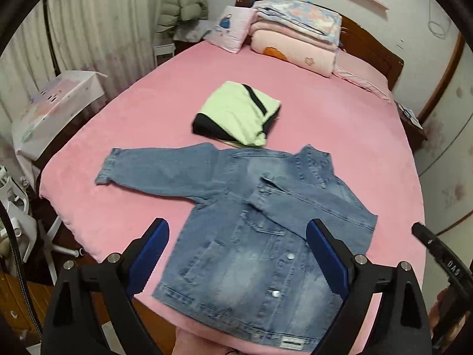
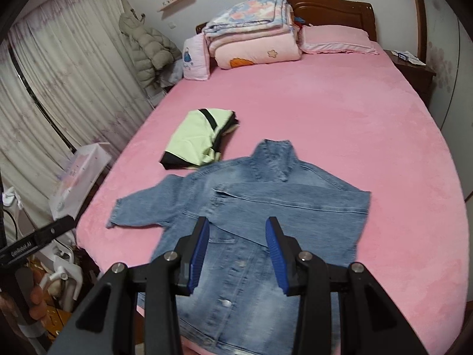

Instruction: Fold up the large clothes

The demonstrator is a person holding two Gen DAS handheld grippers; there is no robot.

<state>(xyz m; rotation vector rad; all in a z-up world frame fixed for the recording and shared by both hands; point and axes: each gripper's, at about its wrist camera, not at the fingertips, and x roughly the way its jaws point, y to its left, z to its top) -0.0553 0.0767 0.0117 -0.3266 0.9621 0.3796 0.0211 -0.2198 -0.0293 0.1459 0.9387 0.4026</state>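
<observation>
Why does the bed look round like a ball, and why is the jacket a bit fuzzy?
In both views the fisheye lens bends straight lines, so the pink bed bulges and the corners go black. In the left wrist view the jean jacket looks slightly smeared; in the right wrist view its near buttons are softer still, while the green top is a little crisper. The light is soft, with no glare.

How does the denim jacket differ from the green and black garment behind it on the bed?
The denim jacket lies spread out, one sleeve stretched sideways and the other folded across its chest; the green and black garment is already a compact folded bundle. The jacket is blue and covers more of the bed; the bundle is pale green with black trim. Both rest on the pink bed, held by neither tool.
</observation>
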